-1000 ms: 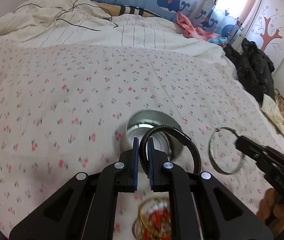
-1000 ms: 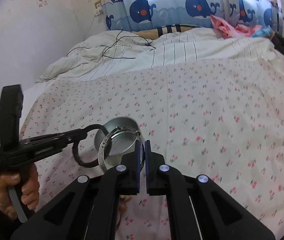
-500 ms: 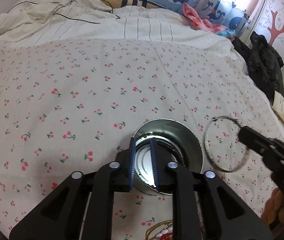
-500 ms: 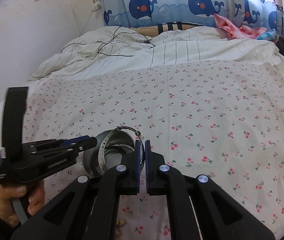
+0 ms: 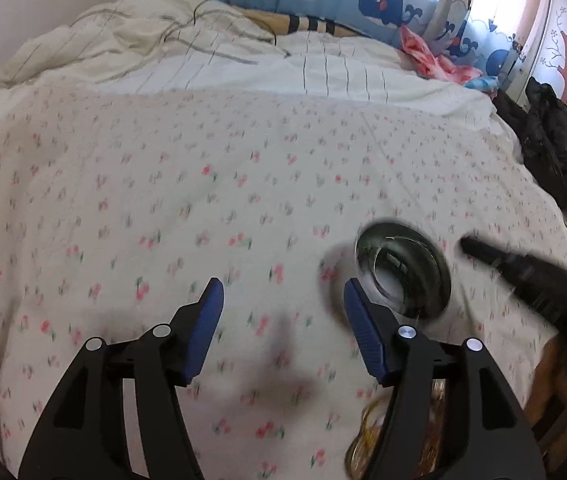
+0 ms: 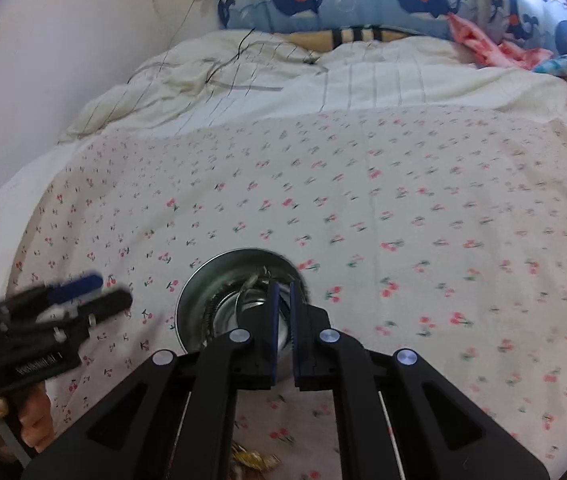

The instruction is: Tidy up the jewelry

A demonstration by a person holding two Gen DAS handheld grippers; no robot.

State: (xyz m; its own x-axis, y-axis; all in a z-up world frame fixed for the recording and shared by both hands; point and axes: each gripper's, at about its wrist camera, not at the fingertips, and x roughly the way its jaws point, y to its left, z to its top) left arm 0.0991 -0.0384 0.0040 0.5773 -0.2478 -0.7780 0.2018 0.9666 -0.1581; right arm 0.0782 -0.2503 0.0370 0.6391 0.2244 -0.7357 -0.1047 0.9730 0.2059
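A round metal bowl (image 6: 191,300) (image 5: 435,280) sits on the cherry-print bedsheet. A black braided bracelet (image 6: 214,309) lies inside it against the left wall. My right gripper (image 6: 283,288) hangs over the bowl, shut on the edge of a thin silver bangle (image 6: 243,290) that dips into the bowl. My left gripper (image 5: 281,286) (image 6: 107,291) is to the left of the bowl, its jaws opening with nothing between them. The left wrist view is blurred, and there the right gripper (image 5: 471,246) is a dark streak at the bowl's right.
A heap of gold jewelry (image 5: 367,436) (image 6: 251,460) lies near the bed's front edge. A person's hand (image 6: 31,428) holds the left gripper's handle. A rumpled striped duvet (image 6: 323,80) with black cables covers the far end. Dark clothes (image 5: 551,148) hang at the right.
My left gripper let the black bracelet go into the bowl, opened wide and drew away to the left. My right gripper carried the silver bangle over the bowl and down into it.
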